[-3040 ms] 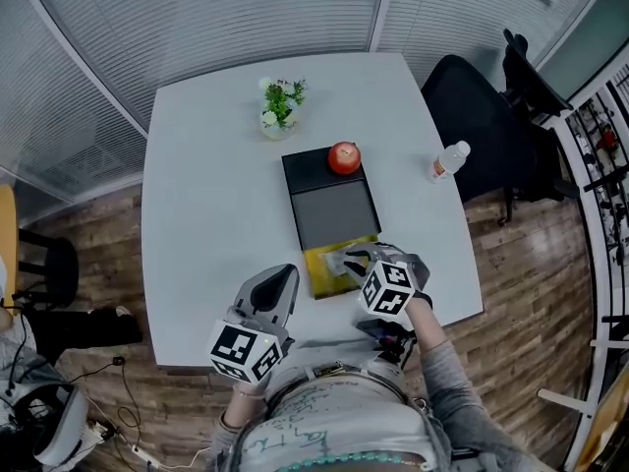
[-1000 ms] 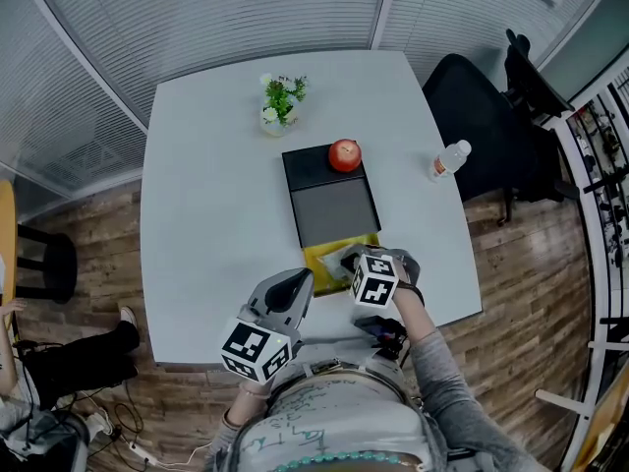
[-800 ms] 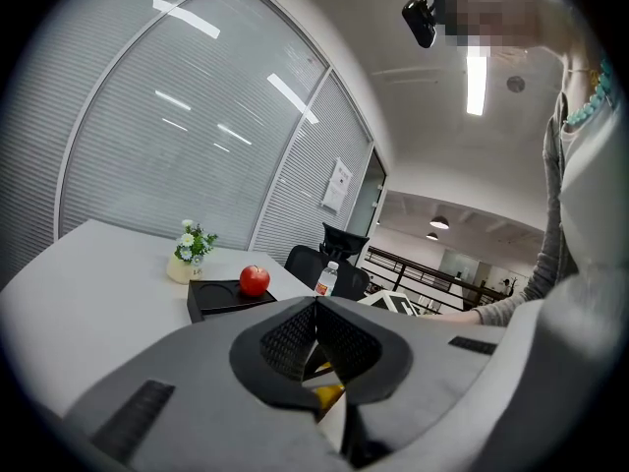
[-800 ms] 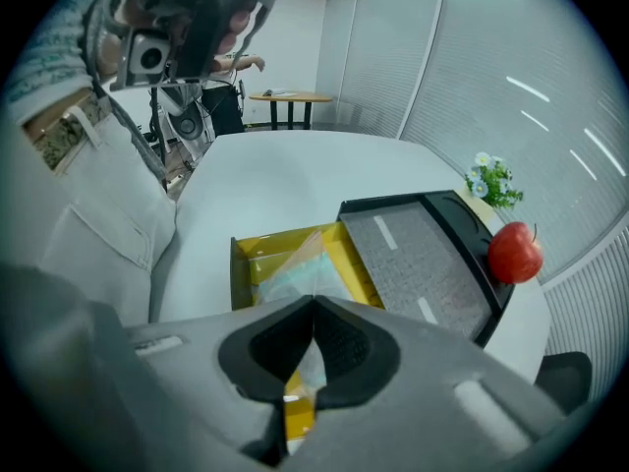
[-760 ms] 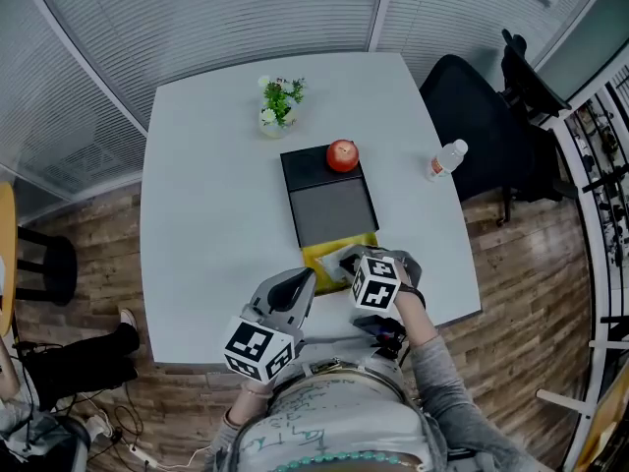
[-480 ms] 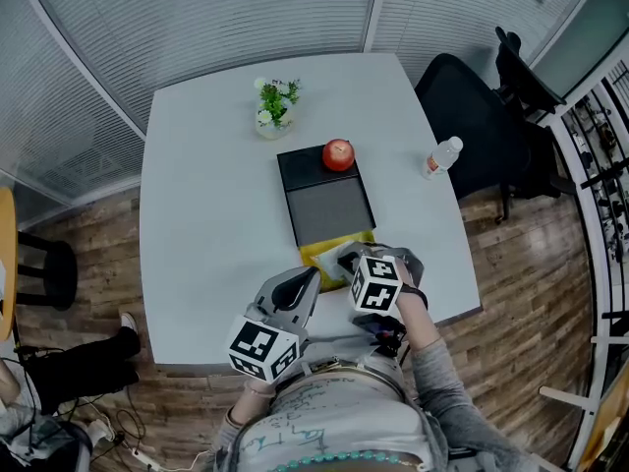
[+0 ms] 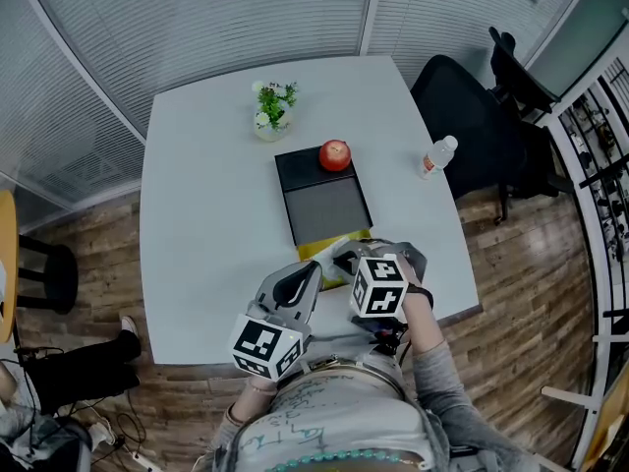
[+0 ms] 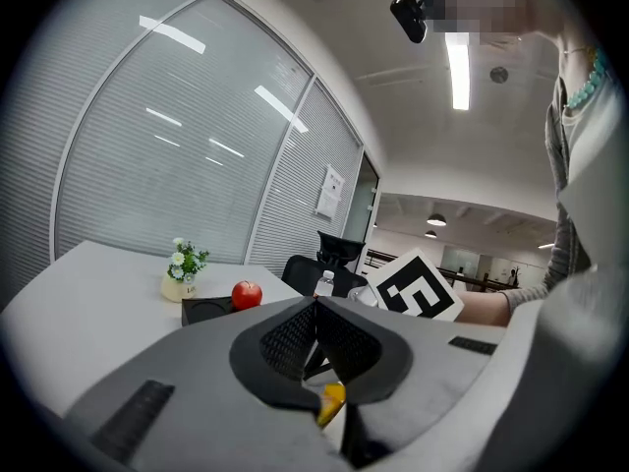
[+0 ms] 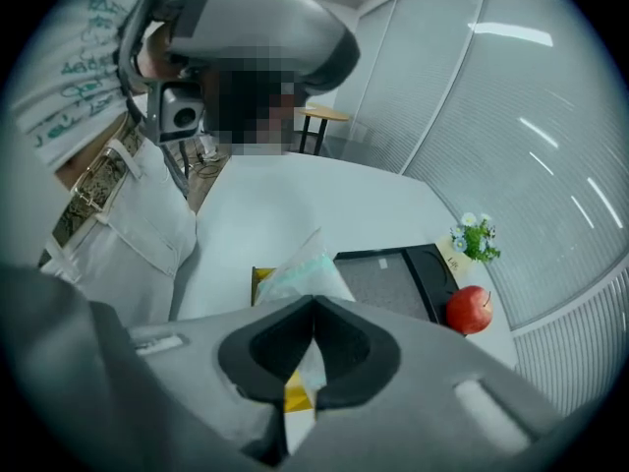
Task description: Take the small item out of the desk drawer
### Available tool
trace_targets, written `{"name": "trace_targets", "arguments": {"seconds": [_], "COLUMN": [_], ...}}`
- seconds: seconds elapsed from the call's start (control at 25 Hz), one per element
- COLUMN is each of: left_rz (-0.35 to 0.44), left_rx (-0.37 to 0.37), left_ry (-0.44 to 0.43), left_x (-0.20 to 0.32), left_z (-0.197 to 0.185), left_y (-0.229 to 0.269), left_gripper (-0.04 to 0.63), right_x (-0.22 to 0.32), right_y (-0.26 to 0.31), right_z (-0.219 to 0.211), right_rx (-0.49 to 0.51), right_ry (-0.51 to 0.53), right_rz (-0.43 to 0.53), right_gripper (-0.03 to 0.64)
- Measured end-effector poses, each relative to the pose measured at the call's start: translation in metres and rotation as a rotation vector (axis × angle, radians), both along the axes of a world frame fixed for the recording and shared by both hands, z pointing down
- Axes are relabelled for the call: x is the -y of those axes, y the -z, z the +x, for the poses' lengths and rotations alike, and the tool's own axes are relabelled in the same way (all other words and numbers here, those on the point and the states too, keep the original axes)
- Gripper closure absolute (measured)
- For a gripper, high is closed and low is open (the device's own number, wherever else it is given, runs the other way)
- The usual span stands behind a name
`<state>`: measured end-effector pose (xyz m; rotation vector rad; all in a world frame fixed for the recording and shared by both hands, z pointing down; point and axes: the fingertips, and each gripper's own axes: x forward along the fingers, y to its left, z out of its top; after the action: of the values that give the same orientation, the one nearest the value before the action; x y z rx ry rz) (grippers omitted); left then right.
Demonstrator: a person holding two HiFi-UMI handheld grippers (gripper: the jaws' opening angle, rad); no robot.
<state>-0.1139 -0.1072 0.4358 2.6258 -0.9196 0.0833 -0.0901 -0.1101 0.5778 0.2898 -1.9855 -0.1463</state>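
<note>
Head view: my right gripper (image 7: 342,261) has risen above the open yellow drawer (image 7: 316,251) on the white table (image 7: 197,214).
Right gripper view: jaws pinch the thin clear plastic packet (image 9: 300,268), now clear of the drawer.
Left gripper view: left gripper (image 8: 316,305) jaws together, empty.

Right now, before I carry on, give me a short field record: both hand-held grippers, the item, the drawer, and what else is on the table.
right hand-held gripper: shut on clear plastic packet, over the drawer
left hand-held gripper: jaws together, nothing held
drawer: open, yellow inside, at near end of black desk unit
apple: on the unit's far end
table: also potted plant, water bottle
</note>
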Motion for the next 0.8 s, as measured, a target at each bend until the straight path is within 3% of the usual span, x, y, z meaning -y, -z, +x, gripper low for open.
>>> {"name": "trace_targets", "arguments": {"seconds": [0.8], "left_rz": [0.013], "left_rx": [0.004], "left_ry": [0.032], "left_x": [-0.004], "left_z": [-0.007], "left_y": [-0.004], "left_gripper": [0.597], "right_x": [-0.004], "right_y": [0.053], "right_z": [0.001], "right_rx": [0.025], "right_ry": [0.013], "right_rz": [0.036], "right_gripper": [0.614]}}
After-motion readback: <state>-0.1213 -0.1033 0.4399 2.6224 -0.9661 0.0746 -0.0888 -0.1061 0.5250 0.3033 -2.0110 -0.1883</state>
